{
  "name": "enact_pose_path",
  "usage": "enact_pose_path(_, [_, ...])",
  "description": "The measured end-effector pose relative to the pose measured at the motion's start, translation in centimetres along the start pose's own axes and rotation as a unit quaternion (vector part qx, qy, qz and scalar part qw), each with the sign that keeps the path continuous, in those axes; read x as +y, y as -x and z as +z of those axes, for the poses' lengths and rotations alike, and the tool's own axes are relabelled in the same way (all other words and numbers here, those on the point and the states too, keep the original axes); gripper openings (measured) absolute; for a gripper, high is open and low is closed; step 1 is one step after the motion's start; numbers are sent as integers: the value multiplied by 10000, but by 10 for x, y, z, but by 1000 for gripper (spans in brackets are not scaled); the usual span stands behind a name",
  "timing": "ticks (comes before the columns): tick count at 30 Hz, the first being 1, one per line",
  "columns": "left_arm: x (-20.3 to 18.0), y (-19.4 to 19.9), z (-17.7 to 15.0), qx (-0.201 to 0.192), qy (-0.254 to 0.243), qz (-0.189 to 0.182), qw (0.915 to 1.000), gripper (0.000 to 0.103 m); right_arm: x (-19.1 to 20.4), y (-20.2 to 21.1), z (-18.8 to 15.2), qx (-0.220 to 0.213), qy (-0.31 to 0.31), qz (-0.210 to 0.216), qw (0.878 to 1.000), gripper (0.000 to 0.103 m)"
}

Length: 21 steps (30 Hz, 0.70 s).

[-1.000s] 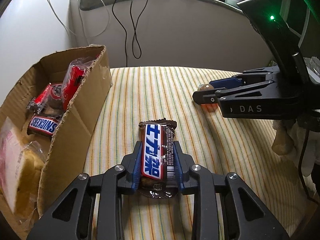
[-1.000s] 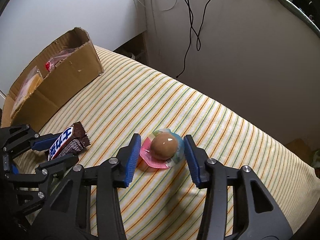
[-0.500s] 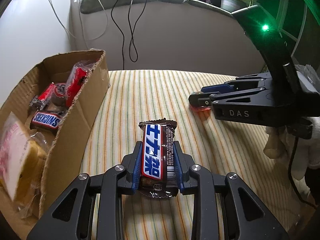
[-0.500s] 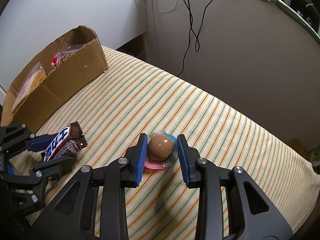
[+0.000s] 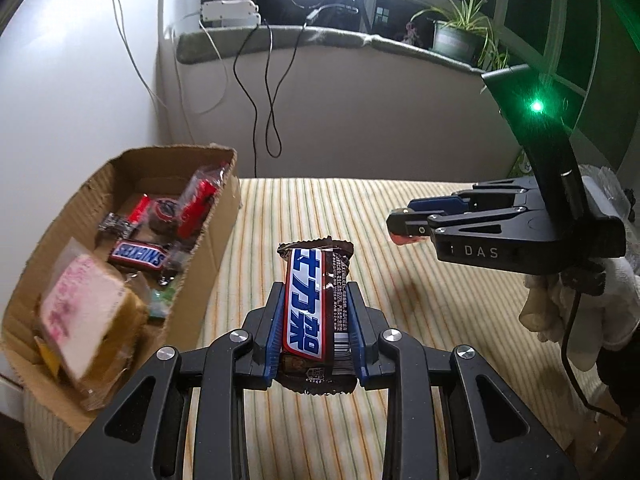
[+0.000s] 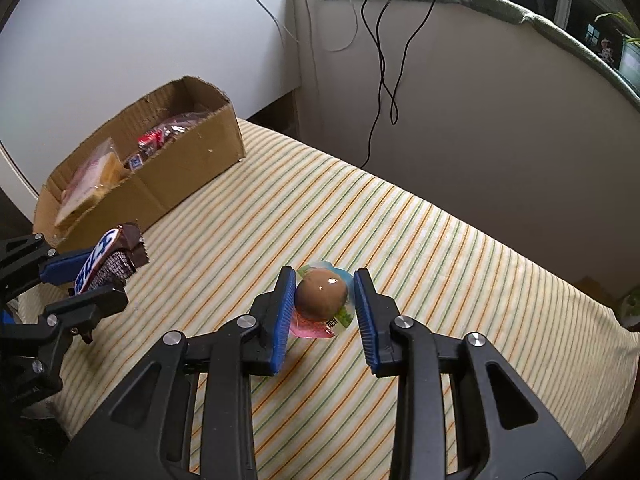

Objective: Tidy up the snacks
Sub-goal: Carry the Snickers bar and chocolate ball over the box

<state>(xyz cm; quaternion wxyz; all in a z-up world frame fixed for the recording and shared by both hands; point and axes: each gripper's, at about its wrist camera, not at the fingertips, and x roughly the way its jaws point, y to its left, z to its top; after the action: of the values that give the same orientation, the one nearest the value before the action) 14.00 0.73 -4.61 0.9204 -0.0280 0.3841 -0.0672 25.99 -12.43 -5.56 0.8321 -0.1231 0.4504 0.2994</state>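
Note:
My left gripper (image 5: pixel 316 300) is shut on a brown chocolate bar (image 5: pixel 316 300) with a blue and white label and holds it above the striped cloth. The bar also shows in the right wrist view (image 6: pixel 108 266). My right gripper (image 6: pixel 325 294) is shut on a brown egg-shaped snack in a pink and green pack (image 6: pixel 321 296), raised above the cloth. In the left wrist view the right gripper (image 5: pixel 404 226) is to the right of the bar. An open cardboard box (image 5: pixel 100 196) at the left holds several snacks, also in the right wrist view (image 6: pixel 192 160).
The striped cloth (image 5: pixel 320 208) covers the surface. A wall with hanging black cables (image 5: pixel 272 112) stands behind it. A sill with a potted plant (image 5: pixel 456 36) runs above the wall. A gloved hand (image 5: pixel 580 304) holds the right gripper.
Both grippers have risen from the cloth with their snacks. The right gripper closed on the egg snack. The left gripper now sees more of the box's inside.

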Motion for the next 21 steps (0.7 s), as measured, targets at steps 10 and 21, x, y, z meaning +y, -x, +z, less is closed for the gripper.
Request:
enact_pose_path(10, [2,35,-4,-298,24,42,9995,27,15,31,4,-315,-13,82,9995,31])
enact_pose_path(21, [27,60,-4,-510,172,240,9983,27,55,43,29,-534,223,239,9980,31])
